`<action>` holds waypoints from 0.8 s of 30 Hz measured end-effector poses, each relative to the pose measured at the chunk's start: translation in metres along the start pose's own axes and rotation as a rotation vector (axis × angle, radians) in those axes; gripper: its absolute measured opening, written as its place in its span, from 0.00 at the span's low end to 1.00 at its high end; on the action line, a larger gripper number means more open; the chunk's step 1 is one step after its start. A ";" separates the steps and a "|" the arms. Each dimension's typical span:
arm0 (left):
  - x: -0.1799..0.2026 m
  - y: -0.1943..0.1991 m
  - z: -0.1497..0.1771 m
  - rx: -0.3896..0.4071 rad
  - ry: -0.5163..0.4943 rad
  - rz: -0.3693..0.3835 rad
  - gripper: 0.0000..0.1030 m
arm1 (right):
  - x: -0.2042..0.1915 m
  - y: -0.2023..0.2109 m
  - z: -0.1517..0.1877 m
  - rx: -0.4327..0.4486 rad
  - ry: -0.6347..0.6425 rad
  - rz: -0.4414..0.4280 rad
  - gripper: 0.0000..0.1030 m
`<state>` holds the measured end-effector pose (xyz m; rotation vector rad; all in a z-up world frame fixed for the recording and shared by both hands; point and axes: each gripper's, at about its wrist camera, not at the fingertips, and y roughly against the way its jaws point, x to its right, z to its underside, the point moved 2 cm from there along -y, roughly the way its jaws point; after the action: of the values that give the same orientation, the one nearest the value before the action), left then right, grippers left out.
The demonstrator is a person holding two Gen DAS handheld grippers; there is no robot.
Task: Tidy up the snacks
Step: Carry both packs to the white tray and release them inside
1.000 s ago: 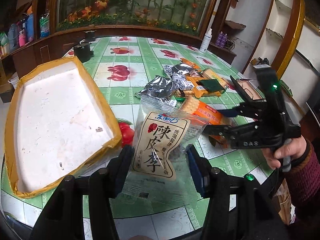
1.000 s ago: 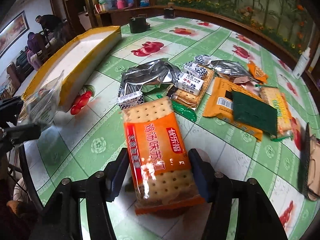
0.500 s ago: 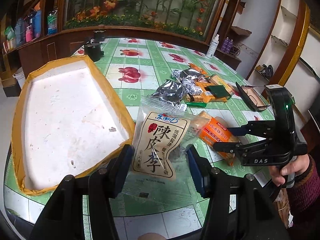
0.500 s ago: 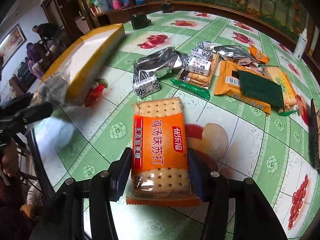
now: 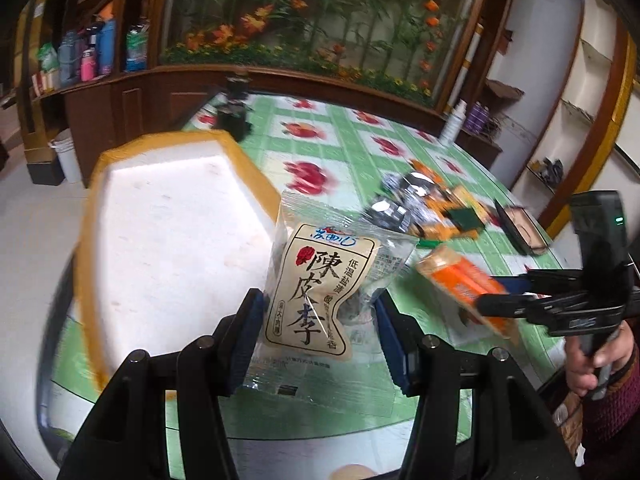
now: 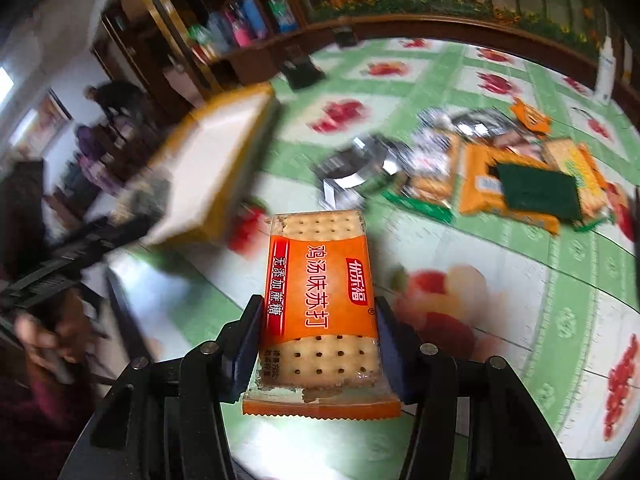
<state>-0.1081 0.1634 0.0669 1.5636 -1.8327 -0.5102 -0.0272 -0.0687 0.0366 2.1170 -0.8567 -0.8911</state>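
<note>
- Plastic film, clear and crinkly, wraps the plum snack bag (image 5: 320,300); a cream label with black brush characters fills its face, and the left hand-held gripper (image 5: 318,344) pinches it by its lower half, both blue pads against the film, above the near edge of the worktop (image 5: 352,148).
- Glossy orange wrapper, flat and rectangular, covers the cracker pack (image 6: 318,304); dotted square crackers show through clear windows at either end. The right hand-held gripper (image 6: 318,344) clamps it from both sides, its jaws having just closed a little tighter on it, and the pack hangs clear of the cloth.
- In the left view that cracker pack (image 5: 464,284) is seen side on beside the plum bag, the two apart.
- The worktop wears a shiny green-and-white checked cloth printed with red fruit.
- One shallow foam tray (image 5: 176,240), white and pitted inside with a yellow taped rim, lies at the left edge; its floor is bare, and open cloth runs between it and the snacks.
- One loose snack pile (image 6: 500,176) lies farther back: silver foil bags, orange packs, one dark green sachet; blur prevents a count.
- Two packs are held, one per gripper.
</note>
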 end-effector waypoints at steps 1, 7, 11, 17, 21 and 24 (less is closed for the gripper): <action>-0.006 0.003 -0.003 0.009 0.008 -0.011 0.53 | -0.006 0.005 -0.007 0.019 -0.009 -0.033 0.56; -0.049 0.012 -0.025 0.031 0.072 -0.081 0.53 | -0.042 -0.006 -0.050 0.045 -0.043 -0.145 0.56; -0.081 0.000 -0.042 0.008 0.111 -0.147 0.53 | -0.074 -0.035 -0.085 0.034 -0.041 -0.178 0.56; -0.125 -0.032 -0.067 -0.032 0.176 -0.221 0.53 | -0.103 -0.083 -0.140 0.038 -0.089 -0.205 0.56; -0.149 -0.056 -0.080 -0.072 0.231 -0.233 0.53 | -0.111 -0.122 -0.173 0.015 -0.125 -0.187 0.57; -0.160 -0.073 -0.083 -0.110 0.246 -0.250 0.53 | -0.113 -0.151 -0.190 -0.012 -0.139 -0.168 0.57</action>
<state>0.0115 0.3141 0.0382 1.7073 -1.4129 -0.4981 0.1041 0.1635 0.0590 2.1602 -0.7484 -1.1387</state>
